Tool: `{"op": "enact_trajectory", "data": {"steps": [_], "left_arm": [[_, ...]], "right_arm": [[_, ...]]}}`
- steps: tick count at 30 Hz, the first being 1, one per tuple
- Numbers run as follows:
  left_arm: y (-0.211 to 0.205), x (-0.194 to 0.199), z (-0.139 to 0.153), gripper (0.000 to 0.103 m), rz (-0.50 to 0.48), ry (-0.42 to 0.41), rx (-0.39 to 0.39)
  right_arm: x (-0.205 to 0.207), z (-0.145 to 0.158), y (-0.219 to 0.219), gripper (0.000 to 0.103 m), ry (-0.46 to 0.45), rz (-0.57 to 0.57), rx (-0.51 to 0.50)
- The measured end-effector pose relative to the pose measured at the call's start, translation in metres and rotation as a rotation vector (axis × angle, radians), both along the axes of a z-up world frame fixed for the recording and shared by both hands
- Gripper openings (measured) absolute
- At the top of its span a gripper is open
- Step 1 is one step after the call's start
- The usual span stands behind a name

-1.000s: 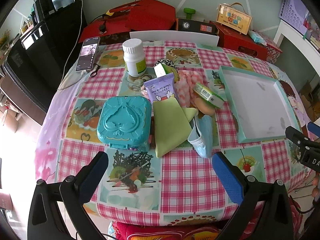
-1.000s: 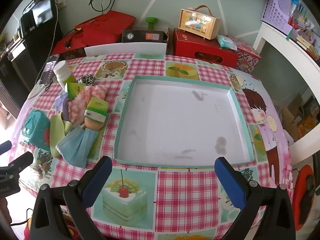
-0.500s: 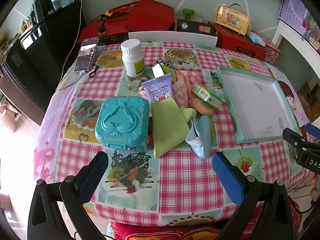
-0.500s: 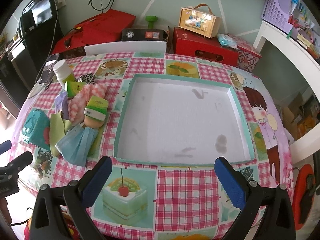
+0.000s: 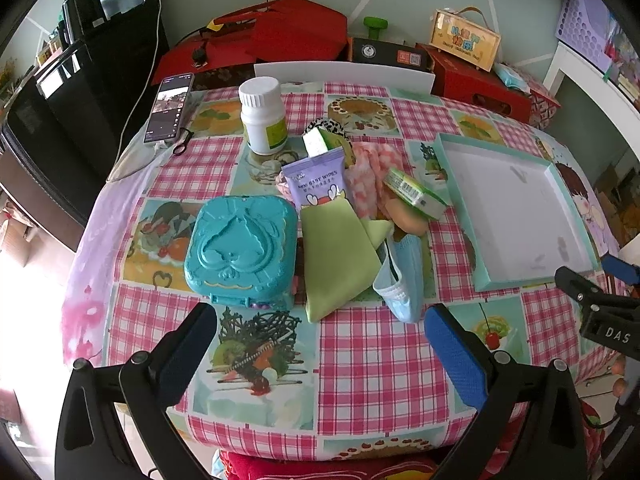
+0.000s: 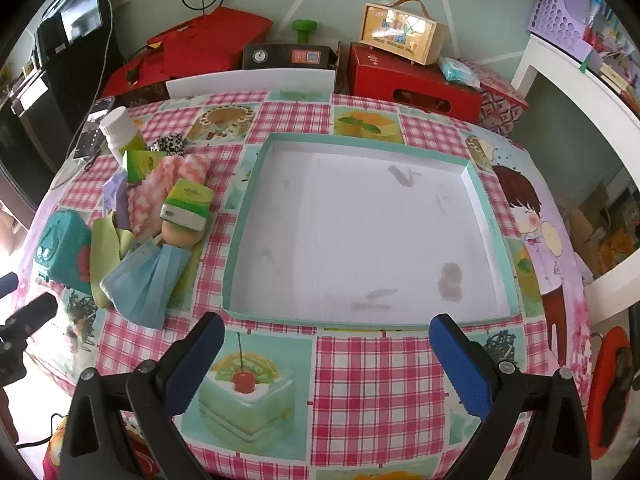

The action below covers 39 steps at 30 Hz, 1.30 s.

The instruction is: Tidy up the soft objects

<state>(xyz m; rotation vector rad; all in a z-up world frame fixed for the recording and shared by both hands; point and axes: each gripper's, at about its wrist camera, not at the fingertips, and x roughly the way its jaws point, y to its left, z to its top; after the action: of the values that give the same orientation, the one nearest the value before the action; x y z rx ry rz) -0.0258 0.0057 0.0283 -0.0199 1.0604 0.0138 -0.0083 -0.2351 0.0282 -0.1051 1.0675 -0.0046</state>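
A pile of soft things lies mid-table: a blue face mask (image 5: 400,280) (image 6: 148,280), a green cloth (image 5: 336,256), a pink checked cloth (image 5: 370,176), a purple wipes pack (image 5: 318,180), green tissue packs (image 5: 414,192) and a peach sponge (image 5: 408,220). A white tray with a teal rim (image 6: 240,216) (image 5: 460,208) lies to their right, with nothing in it. My left gripper (image 5: 320,344) is open and empty, just short of the mask and cloth. My right gripper (image 6: 326,354) is open and empty at the tray's near edge.
A teal plastic case (image 5: 242,248) sits left of the pile. A white pill bottle (image 5: 264,116) and a phone (image 5: 170,108) stand at the back left. Red boxes (image 6: 412,76) and a chair back (image 6: 252,80) are beyond the table.
Both grippers have drifted slightly; the view of the table has shifted a little. Nothing on the table has moved and both grippers stay open.
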Motion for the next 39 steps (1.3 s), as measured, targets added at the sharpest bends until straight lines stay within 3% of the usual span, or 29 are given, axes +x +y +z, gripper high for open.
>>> {"op": "enact_trajectory", "data": {"steps": [7, 12, 16, 23, 33, 39], "left_arm": [[0.014, 0.01, 0.007, 0.103, -0.003, -0.03, -0.057], [0.033, 0.024, 0.021, 0.103, 0.017, -0.093, -0.141], [0.039, 0.041, 0.023, 0.103, -0.001, -0.115, -0.139], [0.041, 0.076, 0.017, 0.103, 0.005, -0.012, -0.139], [0.035, 0.12, -0.008, 0.103, -0.001, 0.107, -0.138], [0.038, 0.141, -0.019, 0.103, -0.023, 0.2, -0.152]], "right_arm": [[0.009, -0.008, 0.004, 0.103, 0.01, 0.021, 0.023], [0.026, 0.001, 0.01, 0.103, -0.025, 0.05, 0.108], [0.045, 0.002, 0.021, 0.103, -0.032, 0.072, 0.142], [0.079, -0.006, 0.045, 0.103, -0.008, 0.113, 0.199], [0.116, -0.014, 0.076, 0.103, 0.031, 0.198, 0.169], [0.129, -0.032, 0.081, 0.103, 0.114, 0.226, 0.219]]}}
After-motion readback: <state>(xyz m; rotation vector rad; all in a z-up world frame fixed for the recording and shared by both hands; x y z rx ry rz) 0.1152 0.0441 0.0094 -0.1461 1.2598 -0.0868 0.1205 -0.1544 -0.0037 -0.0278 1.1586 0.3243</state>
